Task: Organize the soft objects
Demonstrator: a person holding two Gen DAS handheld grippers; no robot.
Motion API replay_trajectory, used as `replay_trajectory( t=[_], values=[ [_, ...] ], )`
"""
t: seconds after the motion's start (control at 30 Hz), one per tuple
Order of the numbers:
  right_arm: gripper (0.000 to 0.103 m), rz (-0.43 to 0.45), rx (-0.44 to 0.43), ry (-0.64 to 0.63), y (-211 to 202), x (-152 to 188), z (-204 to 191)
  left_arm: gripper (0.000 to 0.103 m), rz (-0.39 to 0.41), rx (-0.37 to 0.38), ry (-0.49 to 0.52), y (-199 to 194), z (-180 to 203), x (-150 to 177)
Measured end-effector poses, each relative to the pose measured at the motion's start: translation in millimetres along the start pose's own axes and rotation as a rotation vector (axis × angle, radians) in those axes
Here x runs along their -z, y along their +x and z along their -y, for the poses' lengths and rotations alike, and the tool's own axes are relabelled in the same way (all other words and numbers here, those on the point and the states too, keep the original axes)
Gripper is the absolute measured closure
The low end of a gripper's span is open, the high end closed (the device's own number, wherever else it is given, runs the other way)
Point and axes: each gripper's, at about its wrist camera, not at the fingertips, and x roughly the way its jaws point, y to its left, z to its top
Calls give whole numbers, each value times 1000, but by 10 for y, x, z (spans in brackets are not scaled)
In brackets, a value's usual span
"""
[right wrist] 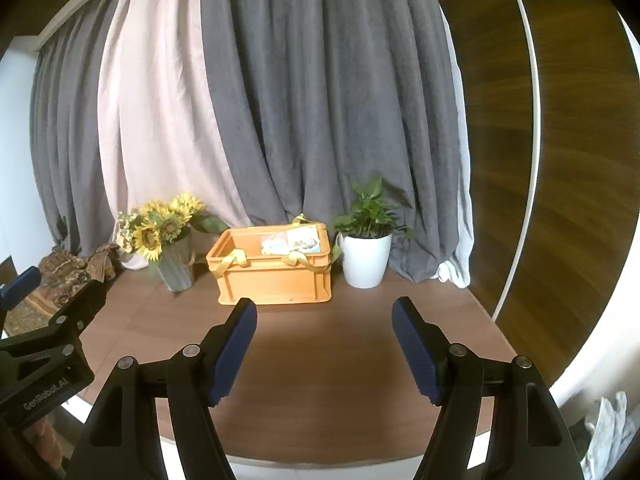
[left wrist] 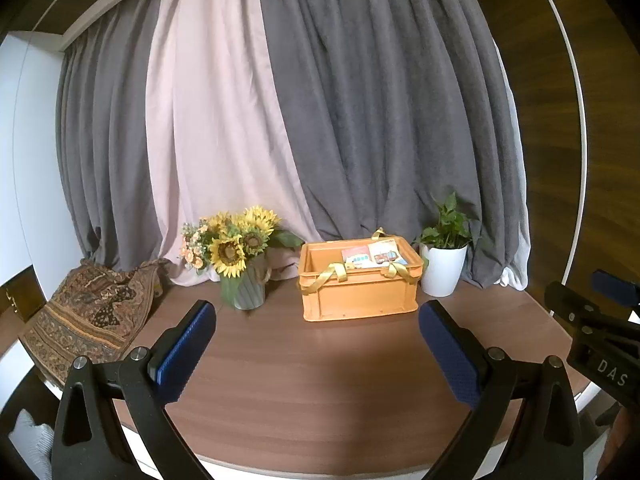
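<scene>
Risk lies in reach: both claws, left [left wrist: 316, 344] and right [right wrist: 324, 344], stand apart and empty above the round brown wooden counter [left wrist: 320, 380]. The patterned brown fabric bag [left wrist: 92, 316] slumps at ten o'clock, well apart from the orange plastic crate [left wrist: 356, 292] at twelve; a sweep could topple the sunflower vase [left wrist: 248, 292] between them.

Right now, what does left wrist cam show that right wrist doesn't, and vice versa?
Only the left wrist view: the patterned cloth almost whole, draped at the table's left edge, and the open left gripper with nothing between its fingers.

Only the right wrist view: pale crumpled fabric low at the far right, off the table, and the open, empty right gripper.

Both: the orange crate with yellow straps and printed items inside, the sunflower vase, the white potted plant, curtains, and the brown table.
</scene>
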Motion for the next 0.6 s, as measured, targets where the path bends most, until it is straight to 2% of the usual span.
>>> replay_trajectory(
  t=[0.6],
  values=[
    [32,-2,-8,-1,-90,73,18,0,-8,5,0,-104,29,45]
  ],
)
